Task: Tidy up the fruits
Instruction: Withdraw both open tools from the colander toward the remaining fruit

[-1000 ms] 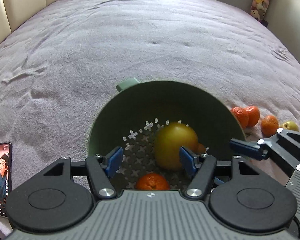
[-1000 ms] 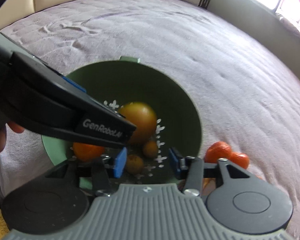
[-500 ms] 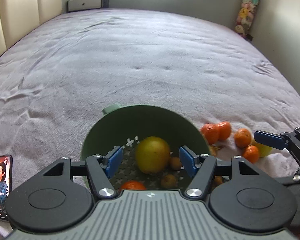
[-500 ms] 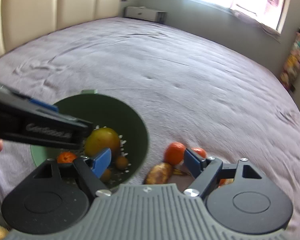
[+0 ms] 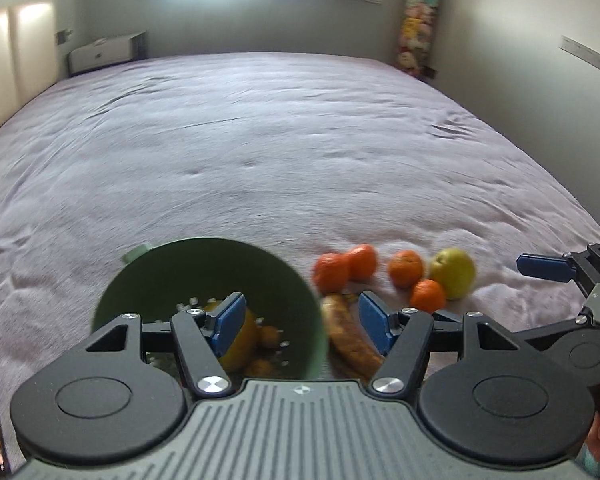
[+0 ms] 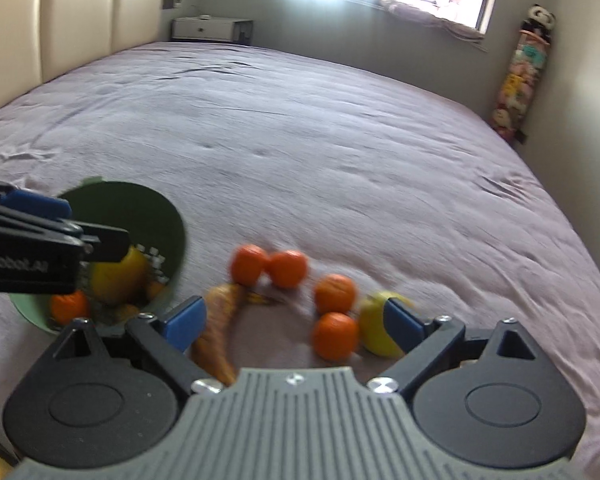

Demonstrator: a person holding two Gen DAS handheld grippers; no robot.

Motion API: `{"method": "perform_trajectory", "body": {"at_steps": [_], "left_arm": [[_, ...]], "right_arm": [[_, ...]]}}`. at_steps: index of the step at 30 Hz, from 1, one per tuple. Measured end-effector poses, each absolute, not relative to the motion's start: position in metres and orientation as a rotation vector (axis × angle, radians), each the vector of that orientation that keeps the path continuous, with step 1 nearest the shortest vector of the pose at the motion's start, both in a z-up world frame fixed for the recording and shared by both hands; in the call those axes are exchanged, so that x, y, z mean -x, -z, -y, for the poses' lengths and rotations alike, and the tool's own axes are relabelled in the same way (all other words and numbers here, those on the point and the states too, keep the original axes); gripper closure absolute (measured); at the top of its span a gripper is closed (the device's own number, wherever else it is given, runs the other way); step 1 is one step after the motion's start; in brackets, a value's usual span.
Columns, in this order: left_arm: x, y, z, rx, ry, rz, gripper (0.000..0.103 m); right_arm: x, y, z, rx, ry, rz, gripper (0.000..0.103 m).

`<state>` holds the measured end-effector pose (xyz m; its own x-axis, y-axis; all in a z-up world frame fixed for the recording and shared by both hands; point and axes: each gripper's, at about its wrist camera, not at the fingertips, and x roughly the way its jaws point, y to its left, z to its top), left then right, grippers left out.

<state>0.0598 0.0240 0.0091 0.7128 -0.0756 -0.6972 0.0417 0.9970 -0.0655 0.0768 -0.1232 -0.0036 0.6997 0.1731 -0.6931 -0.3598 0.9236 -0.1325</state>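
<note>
Right claw [image 6: 292, 320]: jaws opening wide, nothing pinched; several loose fruits just show between the blue pads in its view. Left claw [image 5: 300, 322]: jaws apart, empty, hanging over the near rim of the green perforated plastic bowl [image 5: 172, 268].

Step in hand, as I read it: right claw picks the next loose fruit for the bowl. To do it well:
- commit to one fruit, not the cluster; the small round orange tangerine nearest the claw [image 6: 335, 336] is the easy pick
- it sits just beside the yellow-green apple [image 6: 376, 330], so come down with the pads straddling only the tangerine
- grip gently, at its widest part; the peel is soft and the mattress gives
- keep the left claw off the bowl opening so the drop path is free

Fruit state: bowl on the mauve bedspread [image 5: 300, 160] holds a large yellow-orange round fruit [image 6: 118, 278], one tangerine [image 6: 66, 306] and some small brown pieces, blurred. Outside, right of the bowl: a brown-spotted overripe banana [image 6: 216, 328] just beside the bowl wall, two tangerines touching [image 6: 268, 266], another tangerine [image 6: 335, 293]. Roughly half sorted, I'd say.
</note>
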Motion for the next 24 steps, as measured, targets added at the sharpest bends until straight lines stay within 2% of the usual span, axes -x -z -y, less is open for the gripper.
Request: {"method": "perform_trajectory", "body": {"at_steps": [10, 12, 16, 19, 24], "left_arm": [[-0.049, -0.001, 0.019, -0.044, 0.21, -0.741, 0.027], [-0.049, 0.003, 0.023, -0.055, 0.238, -0.753, 0.03], [-0.047, 0.01, 0.029, -0.067, 0.281, -0.77, 0.032], [-0.05, 0.017, 0.032, -0.026, 0.293, -0.81, 0.039], [-0.051, 0.026, 0.039, 0.135, 0.207, -0.858, 0.061]], "right_arm": [[-0.073, 0.023, 0.187, 0.08, -0.172, -0.844, 0.011], [-0.075, 0.028, 0.195, 0.04, -0.161, -0.865, 0.012], [-0.076, 0.034, 0.202, 0.012, -0.163, -0.878, 0.015], [-0.08, 0.037, 0.204, -0.019, -0.177, -0.886, 0.024], [-0.088, 0.04, 0.209, -0.072, -0.191, -0.89, 0.036]]}}
